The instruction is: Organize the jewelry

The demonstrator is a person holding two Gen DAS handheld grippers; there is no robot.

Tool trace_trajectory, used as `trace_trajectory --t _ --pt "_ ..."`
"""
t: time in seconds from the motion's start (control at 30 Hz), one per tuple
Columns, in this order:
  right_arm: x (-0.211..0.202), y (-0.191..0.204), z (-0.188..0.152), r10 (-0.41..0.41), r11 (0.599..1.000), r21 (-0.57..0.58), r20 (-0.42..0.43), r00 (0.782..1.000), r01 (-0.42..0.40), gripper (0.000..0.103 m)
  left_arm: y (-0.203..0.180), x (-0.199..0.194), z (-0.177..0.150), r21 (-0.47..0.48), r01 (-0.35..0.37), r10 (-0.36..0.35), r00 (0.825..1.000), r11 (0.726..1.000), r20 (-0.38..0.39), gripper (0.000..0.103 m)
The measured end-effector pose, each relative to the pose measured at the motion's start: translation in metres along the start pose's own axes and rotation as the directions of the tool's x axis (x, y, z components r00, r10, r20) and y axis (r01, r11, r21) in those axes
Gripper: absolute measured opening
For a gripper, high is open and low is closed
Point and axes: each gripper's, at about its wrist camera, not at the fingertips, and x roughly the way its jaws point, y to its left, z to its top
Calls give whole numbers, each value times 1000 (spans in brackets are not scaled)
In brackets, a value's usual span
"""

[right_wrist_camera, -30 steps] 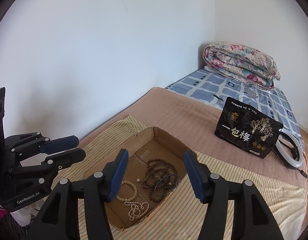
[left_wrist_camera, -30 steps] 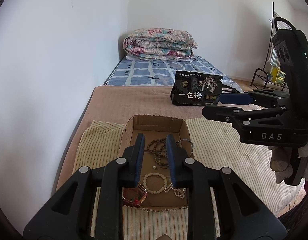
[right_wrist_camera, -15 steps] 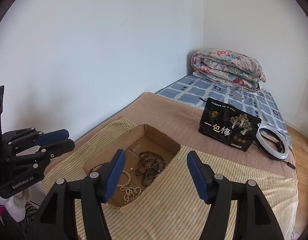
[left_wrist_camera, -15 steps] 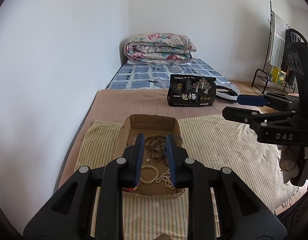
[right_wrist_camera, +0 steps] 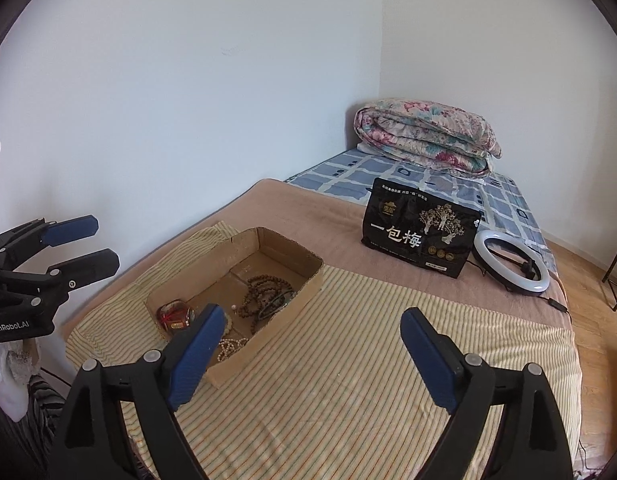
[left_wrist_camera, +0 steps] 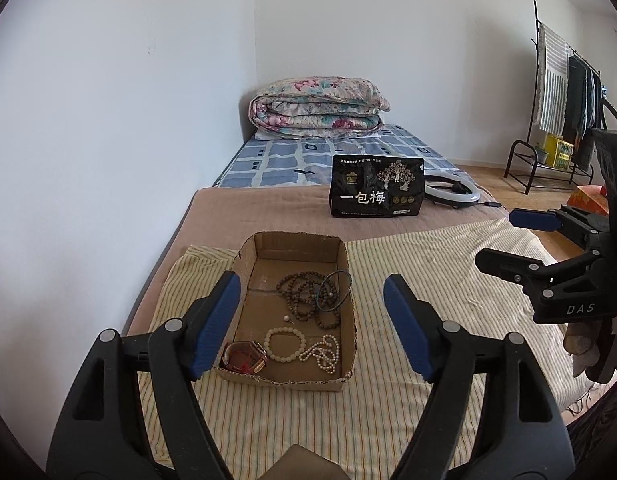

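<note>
Both claws just spread apart, nothing between the jaws of either. Left claw [left_wrist_camera: 312,320]: narrow a second ago, now wide, blue pads framing the cardboard box [left_wrist_camera: 344,264] from the near side. Right claw [right_wrist_camera: 312,356]: already parted, now wider still, aimed past the right-hand corner of the box at bare striped cloth [right_wrist_camera: 348,360].

Also pulled back from the box — it sits smaller and farther off in both views than a second ago, with more of the bed [left_wrist_camera: 268,208] showing around it. Likely a reset before the first pick; no piece lifted out yet, so sorting judged barely begun.

Jewelry all inside the box: dark wooden bead strand [left_wrist_camera: 304,292] toward the far right, a thin dark bangle [left_wrist_camera: 334,291] lying over it, a cream bead bracelet [left_wrist_camera: 286,344] and a pearl strand [left_wrist_camera: 324,356] near the front wall, a red watch-like piece [left_wrist_camera: 244,357] in the front left corner, one loose pearl [left_wrist_camera: 286,318] mid-floor.

Both claws tilted downward toward the bed, left one square to the box, right one beside it and angled across.
</note>
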Motion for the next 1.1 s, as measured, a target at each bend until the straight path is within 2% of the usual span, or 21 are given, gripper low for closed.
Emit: trace_trajectory --t 0.13,0.23,0.67,1.1 --pt "2 -4 -6 -8 1000 4 -6 1000 8 95 -5 0 -3 9 -2 2 1000 1000 -1 86" --pt "3 -9 -10 -12 1000 19 1 1000 12 103 -8 5 -4 8 4 -4 1000 1000 -19 86" --pt "20 -28 -22 -63 997 47 -45 997 65 103 -13 26 -10 14 -32 33 993 999 -112 86" --pt "19 -36 -25 -72 995 64 -56 996 76 103 -16 28 -10 29 -46 50 992 998 -117 87"
